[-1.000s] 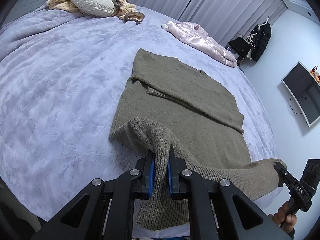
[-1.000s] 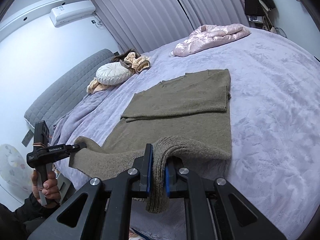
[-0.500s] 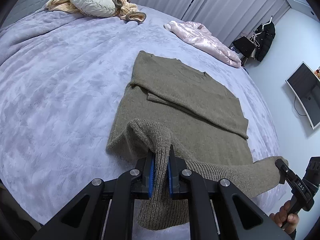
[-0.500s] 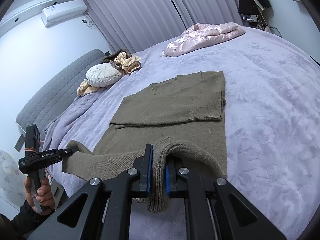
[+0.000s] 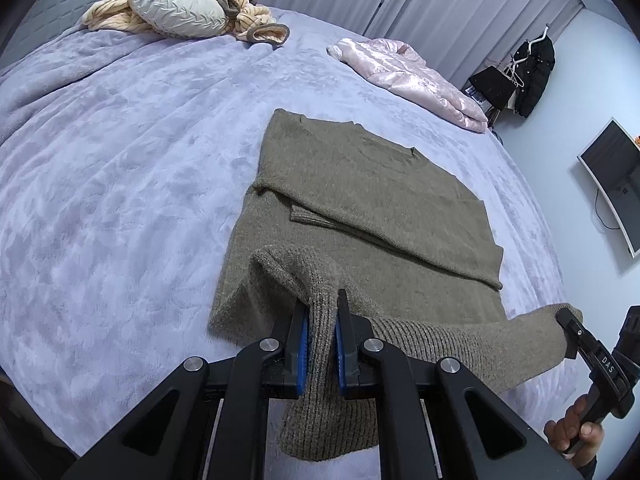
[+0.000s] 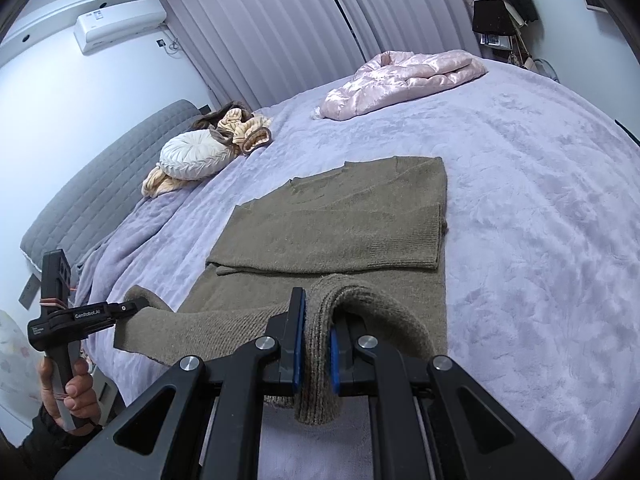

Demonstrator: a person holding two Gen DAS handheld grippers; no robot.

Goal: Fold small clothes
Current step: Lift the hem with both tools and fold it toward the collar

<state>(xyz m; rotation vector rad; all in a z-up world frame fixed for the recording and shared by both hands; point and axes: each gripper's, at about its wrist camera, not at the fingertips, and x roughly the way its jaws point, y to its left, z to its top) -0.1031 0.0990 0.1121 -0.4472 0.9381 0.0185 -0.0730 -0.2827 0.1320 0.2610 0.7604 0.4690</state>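
Note:
An olive-brown knit sweater (image 5: 360, 184) lies flat on the lilac bed, its sleeves folded across the chest; it also shows in the right wrist view (image 6: 332, 224). My left gripper (image 5: 321, 336) is shut on the left corner of the sweater's hem and holds it lifted above the body. My right gripper (image 6: 316, 344) is shut on the right corner of the hem, also lifted. The hem stretches taut between the two grippers. The right gripper shows in the left wrist view (image 5: 576, 332); the left gripper shows in the right wrist view (image 6: 132, 307).
The lilac blanket (image 5: 120, 152) covers the bed. A pink padded jacket (image 5: 408, 76) lies at the far side. A round white cushion (image 5: 176, 4) and beige clothes (image 5: 108, 16) sit by the grey headboard (image 6: 104, 184). A TV (image 5: 612, 176) hangs on the right wall.
Both grippers have carried the lifted hem forward over the sweater's body, toward the folded sleeves. The bed's near edge has dropped out of view.

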